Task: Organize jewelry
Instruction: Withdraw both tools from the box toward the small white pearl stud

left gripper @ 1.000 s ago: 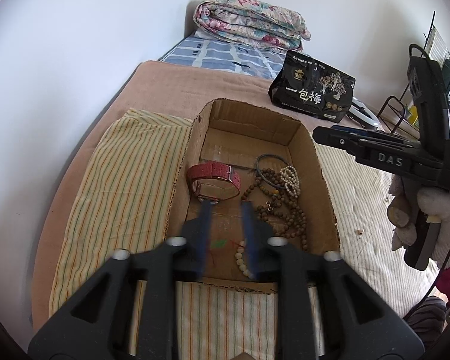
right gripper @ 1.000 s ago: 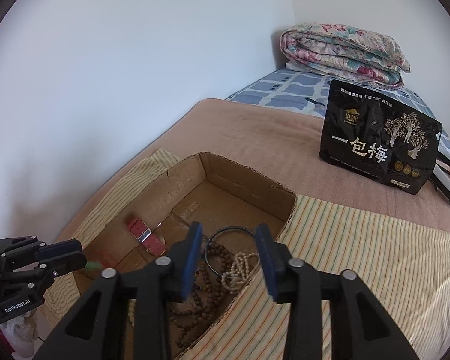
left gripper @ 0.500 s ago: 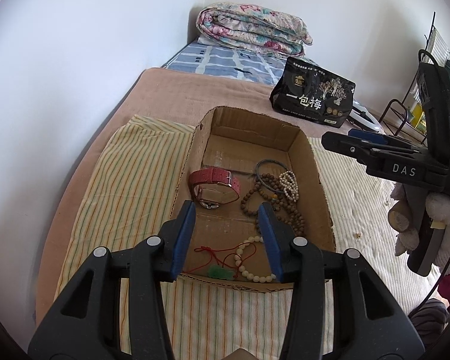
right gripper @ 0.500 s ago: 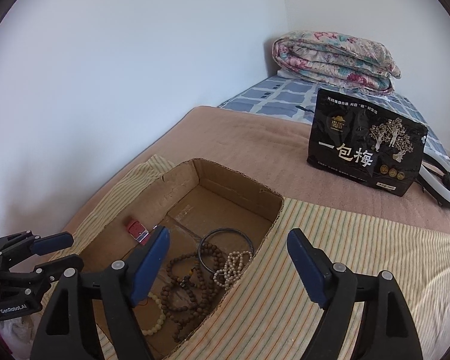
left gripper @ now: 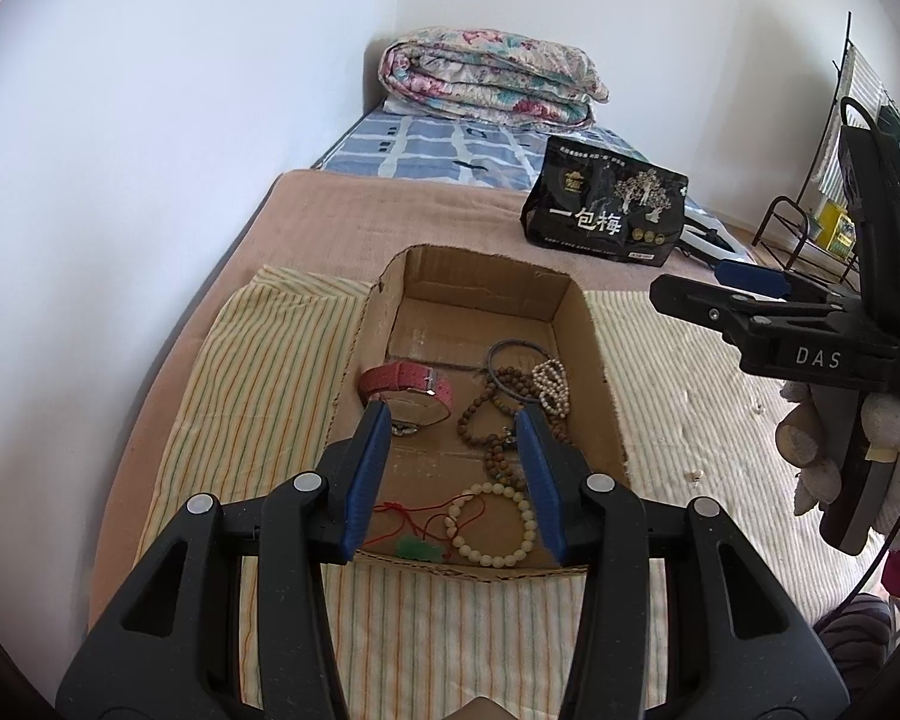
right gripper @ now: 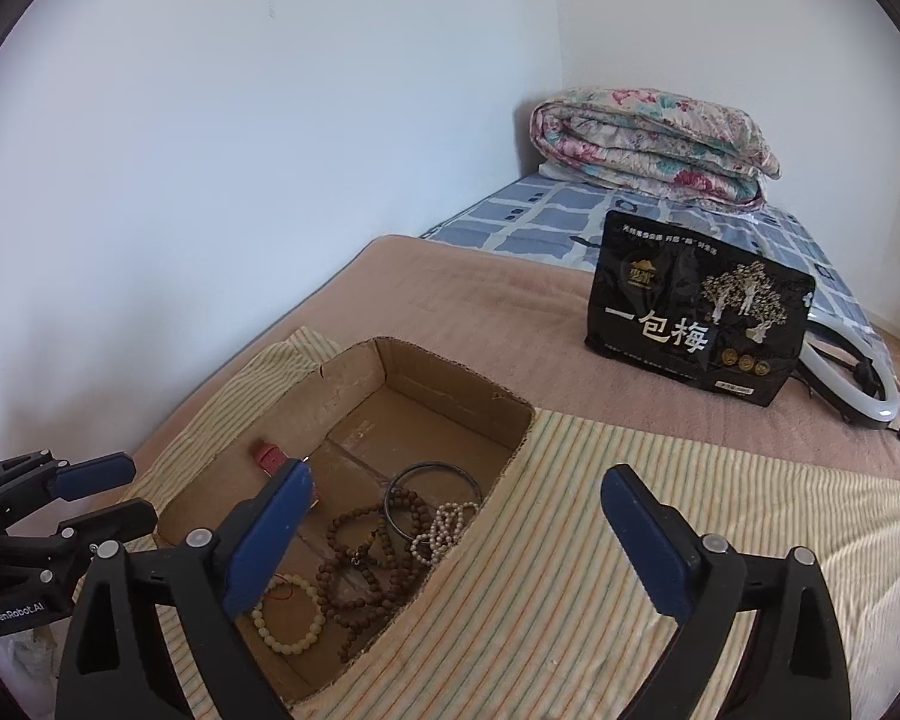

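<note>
An open cardboard box lies on a striped cloth. Inside are a red-strapped watch, a brown wooden bead strand, a dark bangle, a small pearl bracelet, a cream bead bracelet and a red cord with a green pendant. My left gripper hovers over the box's near half, open, nothing between its pads. My right gripper hangs above the box's right rim; its jaws are opening wide and hold nothing. A gloved hand carries it.
A black snack bag stands on the pink blanket behind the box. A folded floral quilt sits at the far wall. A white ring light lies beside the bag. A wire rack stands at the right.
My left gripper has lifted up and back out of the box, and the red cord with the green pendant now lies by the near wall. The right jaws have spread wide apart.
</note>
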Available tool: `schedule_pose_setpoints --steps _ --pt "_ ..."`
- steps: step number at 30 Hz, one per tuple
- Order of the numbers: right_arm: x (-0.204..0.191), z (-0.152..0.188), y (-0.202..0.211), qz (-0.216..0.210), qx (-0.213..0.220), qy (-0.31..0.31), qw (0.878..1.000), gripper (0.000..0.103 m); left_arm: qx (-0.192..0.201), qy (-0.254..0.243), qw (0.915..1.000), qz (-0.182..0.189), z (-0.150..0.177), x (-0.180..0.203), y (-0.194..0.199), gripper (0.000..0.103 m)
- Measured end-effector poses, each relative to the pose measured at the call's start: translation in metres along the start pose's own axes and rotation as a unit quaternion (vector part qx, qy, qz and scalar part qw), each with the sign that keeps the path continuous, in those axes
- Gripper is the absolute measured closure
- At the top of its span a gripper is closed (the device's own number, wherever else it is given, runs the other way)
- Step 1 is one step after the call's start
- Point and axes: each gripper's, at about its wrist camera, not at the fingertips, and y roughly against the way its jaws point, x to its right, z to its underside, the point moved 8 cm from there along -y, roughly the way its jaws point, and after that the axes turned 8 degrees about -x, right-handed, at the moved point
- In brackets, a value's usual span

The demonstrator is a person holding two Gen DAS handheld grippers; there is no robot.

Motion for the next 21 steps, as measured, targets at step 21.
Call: schedule_pose_setpoints --steps 21 --pt "0.098 0.044 0.075 0.047 0.023 -0.068 0.996 0.0 0.006 -0.054 0.9977 0.04 -0.002 0.089 0.01 0.059"
